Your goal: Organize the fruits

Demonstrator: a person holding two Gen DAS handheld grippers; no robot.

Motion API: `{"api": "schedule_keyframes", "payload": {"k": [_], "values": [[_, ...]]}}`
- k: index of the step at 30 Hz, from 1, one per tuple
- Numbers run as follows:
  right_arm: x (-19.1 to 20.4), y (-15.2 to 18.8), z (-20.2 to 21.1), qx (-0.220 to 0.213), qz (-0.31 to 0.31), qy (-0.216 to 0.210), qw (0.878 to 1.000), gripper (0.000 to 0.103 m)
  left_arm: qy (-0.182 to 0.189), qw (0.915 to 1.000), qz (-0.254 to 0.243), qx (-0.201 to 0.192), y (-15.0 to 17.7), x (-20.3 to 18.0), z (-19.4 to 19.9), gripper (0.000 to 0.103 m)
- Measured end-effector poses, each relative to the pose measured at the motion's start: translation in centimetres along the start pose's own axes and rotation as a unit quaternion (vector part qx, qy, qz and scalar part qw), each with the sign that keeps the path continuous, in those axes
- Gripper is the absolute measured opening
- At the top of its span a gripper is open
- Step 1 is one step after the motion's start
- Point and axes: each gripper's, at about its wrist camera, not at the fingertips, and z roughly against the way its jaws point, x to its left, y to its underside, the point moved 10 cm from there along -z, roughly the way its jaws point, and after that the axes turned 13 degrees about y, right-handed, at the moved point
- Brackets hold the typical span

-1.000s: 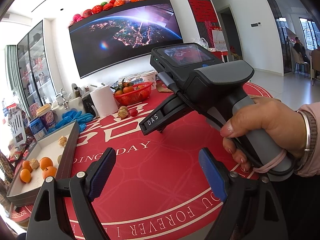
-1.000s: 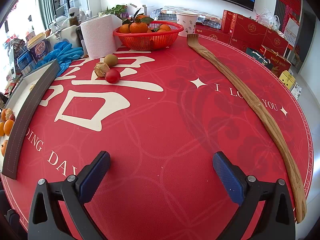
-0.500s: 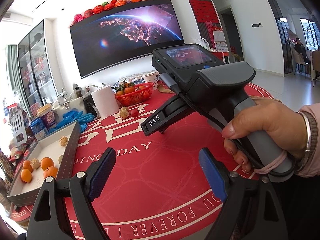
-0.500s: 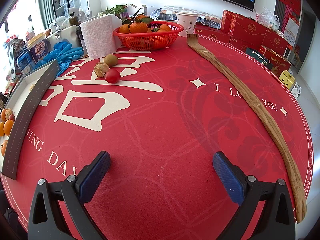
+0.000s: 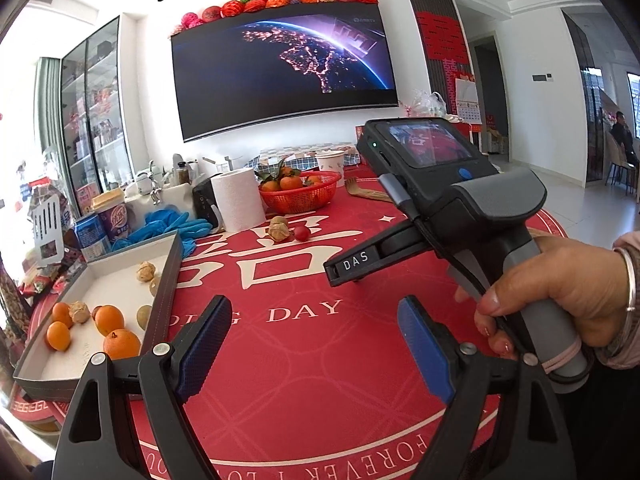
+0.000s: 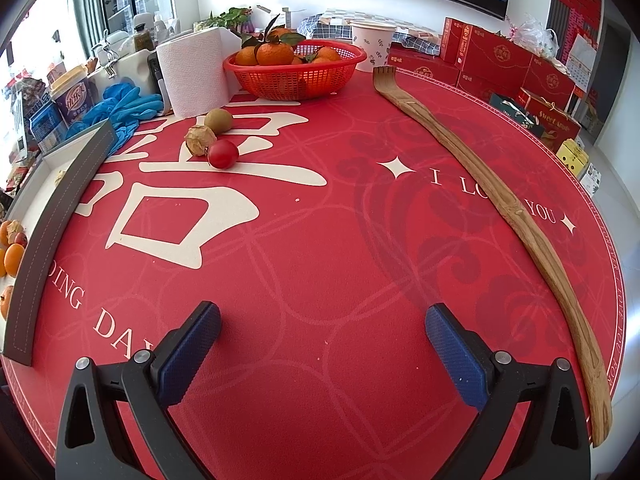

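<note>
A red cherry tomato, a papery husk fruit and a green-brown kiwi lie together on the red round table mat, far ahead of my right gripper, which is open and empty. A grey tray at the left holds several oranges and husk fruits. My left gripper is open and empty, low over the mat, right of the tray. The right gripper's handle sits in a hand ahead of it. A red basket holds oranges.
A paper towel roll and blue gloves stand behind the loose fruits. A long wooden back scratcher lies along the mat's right side. Red gift boxes sit at the far right. Cups and cans crowd the left.
The left wrist view has tilted slightly, showing more of the tray. The right gripper and the fruits have not moved.
</note>
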Motion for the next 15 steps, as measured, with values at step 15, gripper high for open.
{"api": "schedule_keyframes", "payload": {"k": [15], "values": [[8.2,-8.5,-4.0,-0.019,0.051,-0.037,0.998,0.089,-0.026,0.9969,0.068,0.031,1.1,4.4,-1.8,0.088]]}}
